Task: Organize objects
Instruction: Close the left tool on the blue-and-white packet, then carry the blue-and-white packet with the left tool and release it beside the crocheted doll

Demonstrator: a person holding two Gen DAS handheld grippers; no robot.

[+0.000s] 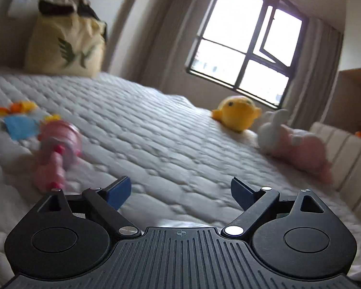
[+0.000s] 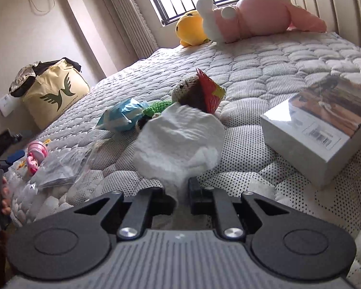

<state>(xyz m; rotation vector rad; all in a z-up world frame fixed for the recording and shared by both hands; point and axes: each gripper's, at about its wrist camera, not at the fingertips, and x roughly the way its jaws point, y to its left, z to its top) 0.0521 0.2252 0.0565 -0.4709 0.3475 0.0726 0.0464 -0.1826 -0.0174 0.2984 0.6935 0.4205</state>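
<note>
My right gripper (image 2: 181, 193) is shut on a crumpled white tissue (image 2: 180, 134) that rises in front of the camera above the quilted bed (image 2: 264, 72). Behind the tissue lie a crocheted doll (image 2: 187, 89) with a red and yellow wrapper (image 2: 210, 91) and a blue and white packet (image 2: 124, 115). My left gripper (image 1: 180, 190) stands open over bare quilt (image 1: 156, 130), nothing between its blue pads (image 1: 119, 191). A pink toy (image 1: 57, 144) lies to its left, blurred, with blue and orange toys (image 1: 19, 122) beyond.
A yellow plush (image 2: 191, 27) and a pink and white plush (image 2: 257, 15) rest by the window (image 1: 245, 45). A white box (image 2: 322, 125) sits at right. Clear plastic bags (image 2: 60, 168) lie at left. A yellow tote bag (image 2: 54, 94) stands at the bed's far end. A padded headboard (image 1: 344, 156) borders the bed.
</note>
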